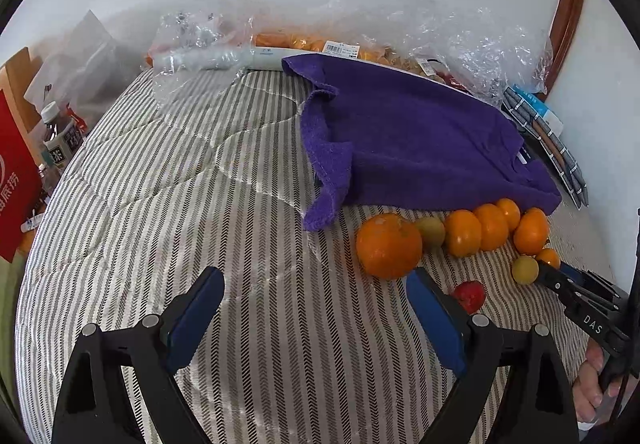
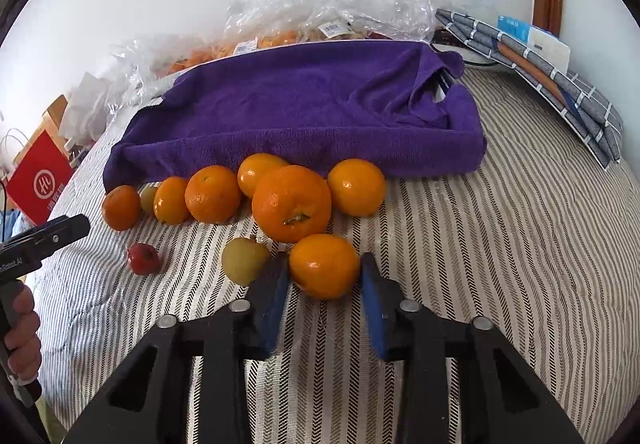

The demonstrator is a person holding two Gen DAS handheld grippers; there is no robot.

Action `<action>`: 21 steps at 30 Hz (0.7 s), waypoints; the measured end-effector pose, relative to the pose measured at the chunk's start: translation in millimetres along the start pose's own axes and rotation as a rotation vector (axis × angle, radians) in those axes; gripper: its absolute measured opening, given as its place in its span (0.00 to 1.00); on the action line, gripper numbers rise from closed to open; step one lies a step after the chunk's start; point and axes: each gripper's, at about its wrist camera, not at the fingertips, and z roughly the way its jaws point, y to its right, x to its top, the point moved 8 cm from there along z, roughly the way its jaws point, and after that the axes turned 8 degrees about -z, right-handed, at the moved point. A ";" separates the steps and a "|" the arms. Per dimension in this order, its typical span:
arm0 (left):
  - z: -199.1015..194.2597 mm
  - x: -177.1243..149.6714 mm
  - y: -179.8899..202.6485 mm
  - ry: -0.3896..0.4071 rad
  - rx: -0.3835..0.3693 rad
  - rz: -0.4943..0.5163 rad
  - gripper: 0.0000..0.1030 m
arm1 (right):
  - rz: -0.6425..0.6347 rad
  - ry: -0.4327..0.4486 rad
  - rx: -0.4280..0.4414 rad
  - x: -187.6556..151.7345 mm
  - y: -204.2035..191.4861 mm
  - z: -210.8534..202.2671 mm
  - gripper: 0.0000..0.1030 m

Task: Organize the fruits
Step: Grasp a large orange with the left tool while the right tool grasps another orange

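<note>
Right wrist view: your right gripper (image 2: 324, 268) has its blue pads closed on a small orange (image 2: 324, 266), at 6 o'clock from the big orange (image 2: 292, 202). Your left gripper (image 1: 316, 284) gapes wide over the striped cover (image 1: 160, 204), nothing between.

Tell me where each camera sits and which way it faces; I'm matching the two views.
Left wrist: on the left claw, looking down across the striped bedcover; its blue-padded fingers stand open, empty.
Right wrist: on the right claw, aimed at the row of fruit; fingers flank a small orange mandarin.
Shared: folded purple towel, small red fruit, large orange; each shows the other claw and a hand.
</note>
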 end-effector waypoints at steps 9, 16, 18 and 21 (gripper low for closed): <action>23.9 -1.4 27.1 -0.044 -0.042 0.016 0.76 | -0.022 0.008 -0.023 -10.9 14.4 -10.0 0.33; 23.3 -2.6 38.4 0.012 -0.090 0.052 0.39 | -0.011 0.024 -0.045 -9.8 16.5 -9.5 0.33; 22.9 -2.6 39.2 0.003 -0.142 0.039 0.38 | -0.019 0.036 -0.046 -9.8 15.4 -12.1 0.33; 18.4 -0.8 33.9 0.022 -0.174 -0.005 0.38 | 0.004 0.069 -0.025 -9.0 18.5 -18.0 0.33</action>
